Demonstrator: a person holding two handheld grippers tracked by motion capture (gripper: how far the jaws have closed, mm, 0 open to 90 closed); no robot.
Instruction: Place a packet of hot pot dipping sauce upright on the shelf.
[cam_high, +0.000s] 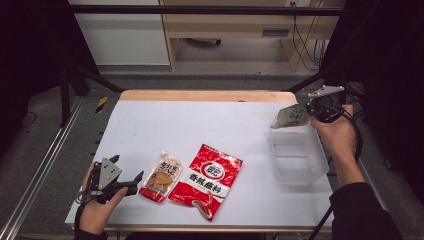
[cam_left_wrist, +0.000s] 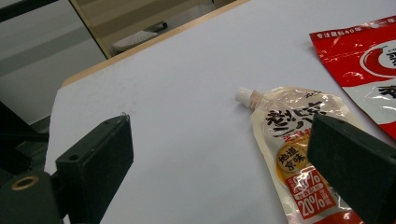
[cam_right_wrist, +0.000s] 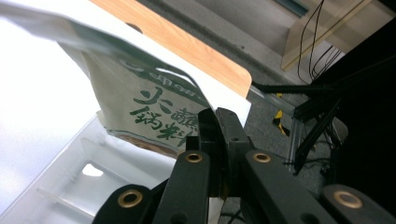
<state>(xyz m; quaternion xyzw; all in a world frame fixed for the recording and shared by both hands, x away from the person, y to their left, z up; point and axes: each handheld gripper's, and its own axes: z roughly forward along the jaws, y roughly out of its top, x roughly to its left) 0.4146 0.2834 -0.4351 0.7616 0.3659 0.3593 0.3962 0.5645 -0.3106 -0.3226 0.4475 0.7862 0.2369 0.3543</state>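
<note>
Holding a grey-green pouch (cam_high: 291, 116) by one edge, the right gripper (cam_high: 314, 111) hangs above the far rim of a clear plastic bin (cam_high: 298, 159) at the right side of the white table (cam_high: 210, 125), its jaws pinched tight on the packet. In the right gripper view the pouch (cam_right_wrist: 140, 100) is cut off at the top and left, and only a few dark green Chinese characters can be read on its face, among them "火", "锅" and "料"; smaller print above them is too blurred to make out. The bin (cam_right_wrist: 70, 182) shows below it as pale, see-through walls. The person's right hand (cam_high: 336, 131) wraps the gripper from behind, forearm rising from the lower right, a black cable looping beside it. Near the front left edge of the table the left gripper (cam_high: 131, 181) rests low and points toward a spouted sauce pouch (cam_high: 161, 177), jaws spread wide and holding nothing; the left hand (cam_high: 97, 210) is partly cut off at the bottom. In the left gripper view the sauce pouch (cam_left_wrist: 299, 154) lies flat just beside the right-hand jaw, which hides part of its label; "20%" reads clearly in white on red. Just beside it lies a red seasoning bag (cam_high: 206, 180) printed "香辣蘸料", its corner cropped in that view (cam_left_wrist: 359, 60).
</note>
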